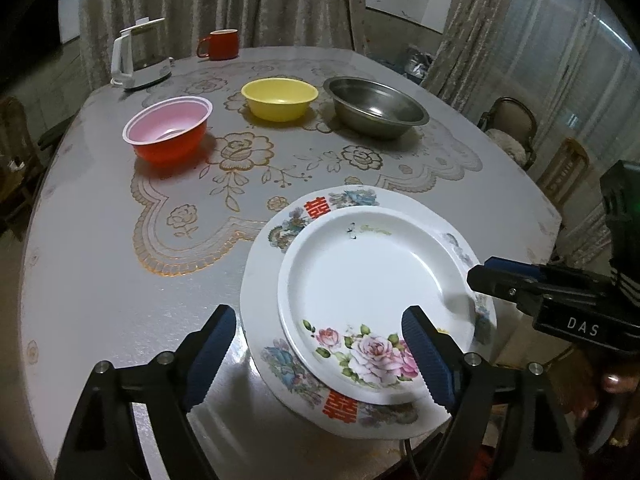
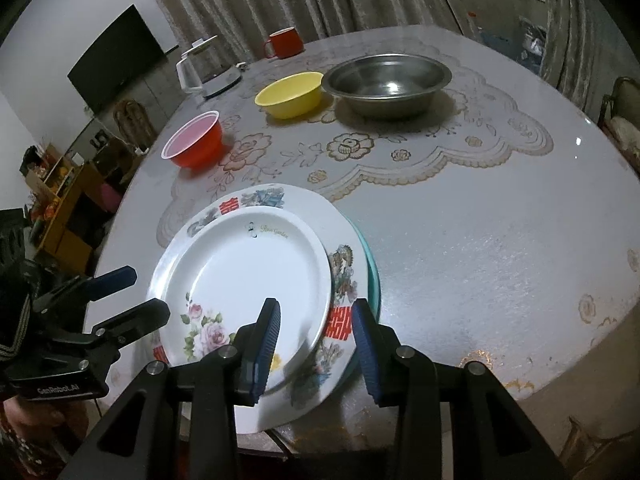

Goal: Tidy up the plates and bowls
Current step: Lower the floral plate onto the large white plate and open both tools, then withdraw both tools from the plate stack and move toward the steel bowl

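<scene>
Near the front edge of the desk point(image 1: 100, 280) sits the stack: the rose plate point(image 1: 360, 280) on top of the larger red-character plate point(image 1: 272, 232), and in the right wrist view a thin teal rim point(image 2: 370, 256) peeks out beneath both on the far side. The left hand-held gripper point(image 1: 320, 356) hangs over the stack's near edge with its jaws spread wide, one finger over bare desk and the other over the rose plate's rim, neither pressing. The right hand-held gripper point(image 2: 316, 344) straddles the plates' right edge, jaws parted and nothing clamped; whether its inner pad touches the rose plate is hard to tell. Further back stand the three bowls, well apart from the stack: the red bowl point(image 1: 168, 132) with its pink inside on the left, the yellow bowl point(image 1: 280, 98) in the middle, and the steel bowl point(image 1: 376, 106) just beside it on the right. Behind them, a white kettle point(image 1: 138, 56) and a red mug point(image 1: 220, 44) sit near the far edge. The desk is round, glossy and grey, with a lace floral mat point(image 1: 248, 160). Pale curtains point(image 1: 220, 0) close off the back, a dark television point(image 2: 116, 56) hangs on the wall, and chairs point(image 1: 512, 124) ring the desk.
</scene>
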Demonstrator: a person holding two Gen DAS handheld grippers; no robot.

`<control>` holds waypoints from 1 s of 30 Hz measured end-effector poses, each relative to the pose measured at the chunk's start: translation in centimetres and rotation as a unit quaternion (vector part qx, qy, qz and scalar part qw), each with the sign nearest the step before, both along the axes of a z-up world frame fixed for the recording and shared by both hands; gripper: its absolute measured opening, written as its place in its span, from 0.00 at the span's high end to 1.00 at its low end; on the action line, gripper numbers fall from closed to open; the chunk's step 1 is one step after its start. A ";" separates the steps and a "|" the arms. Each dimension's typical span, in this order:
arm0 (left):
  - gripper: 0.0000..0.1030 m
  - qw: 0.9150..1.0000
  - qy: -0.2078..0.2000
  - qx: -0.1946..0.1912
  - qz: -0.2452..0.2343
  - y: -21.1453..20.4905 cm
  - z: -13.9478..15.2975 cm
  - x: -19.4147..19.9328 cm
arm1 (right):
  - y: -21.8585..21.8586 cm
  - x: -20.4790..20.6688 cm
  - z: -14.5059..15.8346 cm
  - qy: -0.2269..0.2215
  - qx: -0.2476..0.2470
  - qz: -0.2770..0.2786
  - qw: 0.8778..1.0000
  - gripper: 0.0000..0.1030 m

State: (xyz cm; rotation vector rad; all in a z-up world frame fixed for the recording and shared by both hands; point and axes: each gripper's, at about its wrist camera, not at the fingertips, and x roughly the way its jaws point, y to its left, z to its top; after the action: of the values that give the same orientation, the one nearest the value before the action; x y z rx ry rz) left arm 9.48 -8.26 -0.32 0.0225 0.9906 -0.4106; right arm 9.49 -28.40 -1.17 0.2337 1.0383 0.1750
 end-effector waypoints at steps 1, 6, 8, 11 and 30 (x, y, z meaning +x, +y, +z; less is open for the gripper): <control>0.16 1.000 0.000 0.000 0.002 0.0 0.1 0.1 | -0.1 0.1 0.0 -0.001 0.001 -0.001 1.000 0.64; 0.13 1.000 -0.008 -0.001 0.018 0.2 0.5 0.9 | -0.5 0.3 0.2 -0.013 0.011 -0.004 1.000 0.64; 0.13 1.000 -0.009 -0.001 0.023 0.2 0.7 1.3 | -0.9 0.5 0.4 -0.019 0.014 -0.003 1.000 0.64; 0.12 1.000 -0.011 0.000 0.028 0.0 0.9 1.8 | -1.4 0.7 0.5 -0.026 0.015 -0.006 1.000 0.64; 0.06 0.996 -0.036 -0.047 0.060 -1.1 1.9 5.0 | -6.6 5.3 -0.6 -0.086 -0.011 -0.048 0.995 0.64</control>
State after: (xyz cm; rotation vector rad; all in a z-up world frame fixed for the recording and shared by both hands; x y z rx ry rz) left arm 14.50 -9.40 1.63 -0.1075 0.8964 -0.3431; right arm 14.77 -35.03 -1.81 0.2429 0.8551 0.0943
